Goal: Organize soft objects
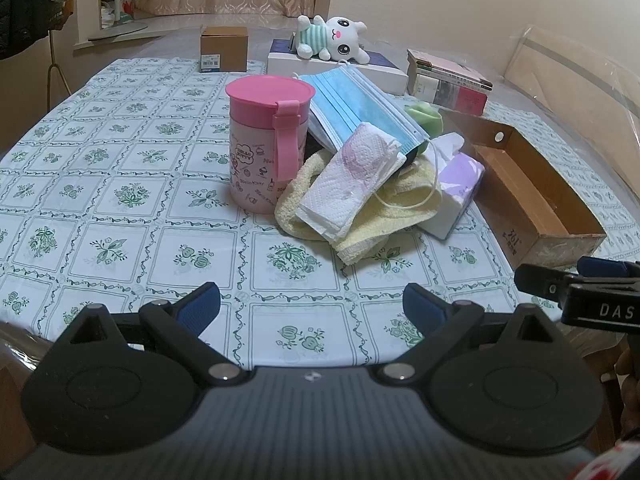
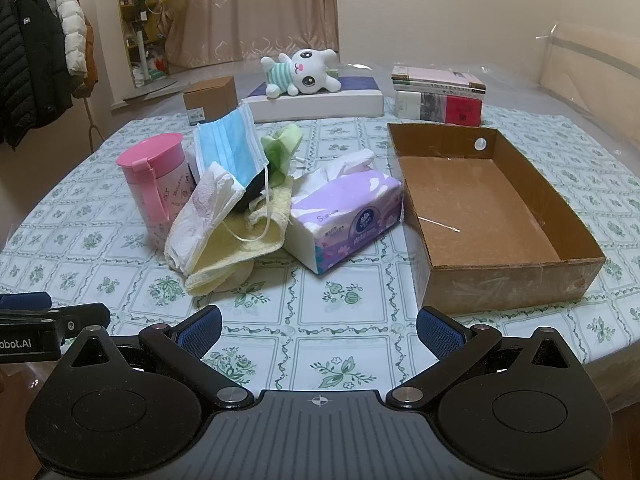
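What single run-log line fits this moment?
stage: start | left gripper: open, empty | right gripper: open, empty | cardboard box: empty | soft pile: untouched

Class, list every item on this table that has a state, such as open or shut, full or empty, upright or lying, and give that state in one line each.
Pink cup: upright, lid shut.
Cardboard box: open, empty.
Tissue pack: lying, tissue poking out.
Blue mask: propped atop the pile.
Yellow towel: crumpled, under the paper towel.
Plush toy: lying on a flat white box.
Left gripper: open.
Right gripper: open.
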`<state>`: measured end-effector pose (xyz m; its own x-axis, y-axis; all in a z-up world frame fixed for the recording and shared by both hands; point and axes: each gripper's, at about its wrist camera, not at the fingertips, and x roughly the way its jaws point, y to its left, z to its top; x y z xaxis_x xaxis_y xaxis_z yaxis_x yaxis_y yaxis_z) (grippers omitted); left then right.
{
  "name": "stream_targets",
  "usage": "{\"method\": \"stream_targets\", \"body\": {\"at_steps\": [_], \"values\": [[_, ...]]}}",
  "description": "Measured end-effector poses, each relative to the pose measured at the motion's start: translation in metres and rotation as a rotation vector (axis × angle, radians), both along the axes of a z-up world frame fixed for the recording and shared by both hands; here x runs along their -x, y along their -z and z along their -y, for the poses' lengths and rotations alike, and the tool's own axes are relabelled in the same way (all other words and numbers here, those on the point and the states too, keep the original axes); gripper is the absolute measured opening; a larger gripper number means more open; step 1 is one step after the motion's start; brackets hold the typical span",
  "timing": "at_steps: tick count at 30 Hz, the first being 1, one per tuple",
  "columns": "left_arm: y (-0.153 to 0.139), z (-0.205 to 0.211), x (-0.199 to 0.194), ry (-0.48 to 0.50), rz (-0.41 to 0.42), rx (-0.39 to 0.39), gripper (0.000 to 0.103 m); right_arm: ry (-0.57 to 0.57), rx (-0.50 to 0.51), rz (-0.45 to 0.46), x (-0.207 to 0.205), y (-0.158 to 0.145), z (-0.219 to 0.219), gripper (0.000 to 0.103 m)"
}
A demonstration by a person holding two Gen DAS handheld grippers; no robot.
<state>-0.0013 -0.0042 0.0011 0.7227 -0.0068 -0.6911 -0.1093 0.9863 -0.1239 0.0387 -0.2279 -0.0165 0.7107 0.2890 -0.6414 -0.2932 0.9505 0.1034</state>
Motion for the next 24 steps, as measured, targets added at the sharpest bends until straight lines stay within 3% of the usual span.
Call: {"method": "stream_targets", "body": {"at_steps": [8, 15, 24], "values": [[0.004, 0.002, -0.001, 0.01, -0.002, -0.003, 0.096, 0.007, -0.003, 0.0, -0.002, 0.003, 0.003, 0.103], [0.004, -0.008, -0.024, 0.051, 0.013, -0.015, 0.096, 0.013, -0.009, 0.024, -0.014, 0.003, 0.005, 0.103], [0.021, -0.003, -0.079, 0.221, 0.04, -0.119, 0.085, 0.005, -0.029, 0.067, -0.041, 0.006, 0.004, 0.103]]}}
